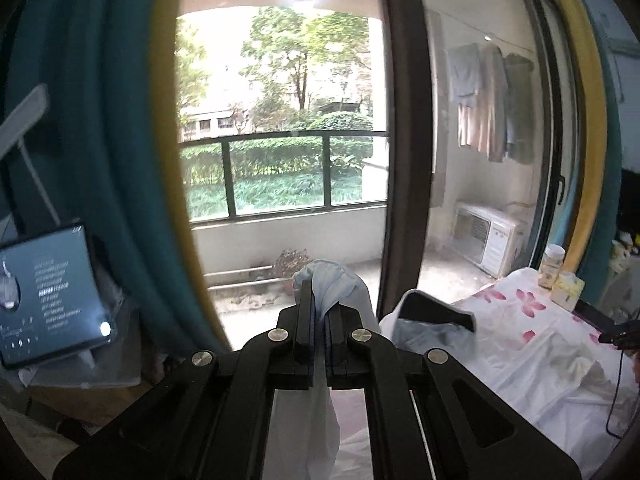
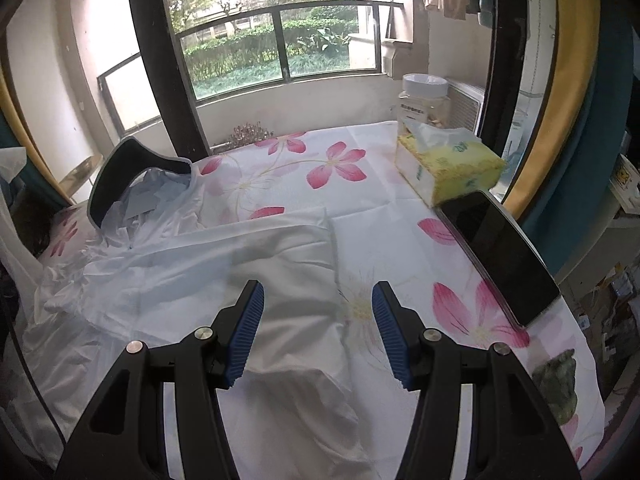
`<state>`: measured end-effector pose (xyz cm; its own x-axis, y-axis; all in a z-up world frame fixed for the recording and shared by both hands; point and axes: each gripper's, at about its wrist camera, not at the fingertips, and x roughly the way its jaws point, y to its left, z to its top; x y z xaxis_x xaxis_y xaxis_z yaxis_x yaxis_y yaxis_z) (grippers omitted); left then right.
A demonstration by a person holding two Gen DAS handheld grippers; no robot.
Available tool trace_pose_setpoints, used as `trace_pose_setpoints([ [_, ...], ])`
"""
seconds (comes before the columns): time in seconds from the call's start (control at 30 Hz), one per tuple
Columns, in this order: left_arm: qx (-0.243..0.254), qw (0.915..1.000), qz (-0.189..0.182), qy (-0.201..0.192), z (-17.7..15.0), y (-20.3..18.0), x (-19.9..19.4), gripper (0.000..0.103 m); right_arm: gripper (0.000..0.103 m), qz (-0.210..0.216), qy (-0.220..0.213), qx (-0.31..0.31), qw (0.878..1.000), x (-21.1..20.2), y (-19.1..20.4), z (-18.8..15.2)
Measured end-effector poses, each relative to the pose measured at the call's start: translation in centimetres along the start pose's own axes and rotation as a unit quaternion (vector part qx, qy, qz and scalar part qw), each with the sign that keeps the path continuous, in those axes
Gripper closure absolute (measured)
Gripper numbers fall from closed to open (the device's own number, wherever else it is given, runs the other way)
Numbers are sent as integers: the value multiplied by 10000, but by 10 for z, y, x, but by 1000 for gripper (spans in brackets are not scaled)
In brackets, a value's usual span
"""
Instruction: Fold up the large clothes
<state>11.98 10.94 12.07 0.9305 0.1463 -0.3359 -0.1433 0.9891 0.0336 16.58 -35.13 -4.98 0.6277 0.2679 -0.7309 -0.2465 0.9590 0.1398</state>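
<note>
Mid-fold: my left gripper (image 1: 320, 312) clenched on jacket (image 2: 192, 264) fabric, raised. My right gripper (image 2: 318, 332) released, empty, above it. Next probably carry the pinched part across.

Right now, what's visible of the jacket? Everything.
The jacket is thin, pale white-blue, a crinkly synthetic by the look, with a dark-lined hood and a front zip. It lies rumpled on the floral cloth, hood toward the window. The left gripper is shut on a bunched fold. The right gripper hovers open above it, not touching.
</note>
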Motion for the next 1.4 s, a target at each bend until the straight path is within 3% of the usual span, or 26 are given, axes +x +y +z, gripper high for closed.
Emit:
trace_pose_setpoints([
  [0.23,322,9981,-498,164,5,-72,15,99,47,136,-109,125,9998,-11,-19,-11],
  [0.57,489,9893,-1199,674,-23,-159,42,99,47,307,-140,304,9990,-16,-40,-25],
  [0.77,339,9768,-1793,1118,-59,-202,70,99,47,366,-163,423,9983,-19,-48,-31],
  [0.87,210,9646,-2160,1498,-78,-216,86,94,47,369,-128,474,9981,-17,-51,-34],
  [0.9,155,9614,-2240,1590,-84,-219,89,83,47,369,-112,479,9981,-16,-51,-35],
  [0.93,128,9593,-2291,1648,-88,-220,91,63,47,370,-82,485,9981,-15,-51,-36],
  [1.0,77,9557,-2348,1774,-100,-224,93,43,47,380,-42,473,9982,-13,-50,-37],
  [1.17,171,9569,-2198,1890,-115,-209,76,42,47,437,127,388,9982,-2,-37,-38],
  [1.4,-183,9619,-1686,2146,-157,-128,33,42,47,672,244,52,9974,14,6,-25],
])
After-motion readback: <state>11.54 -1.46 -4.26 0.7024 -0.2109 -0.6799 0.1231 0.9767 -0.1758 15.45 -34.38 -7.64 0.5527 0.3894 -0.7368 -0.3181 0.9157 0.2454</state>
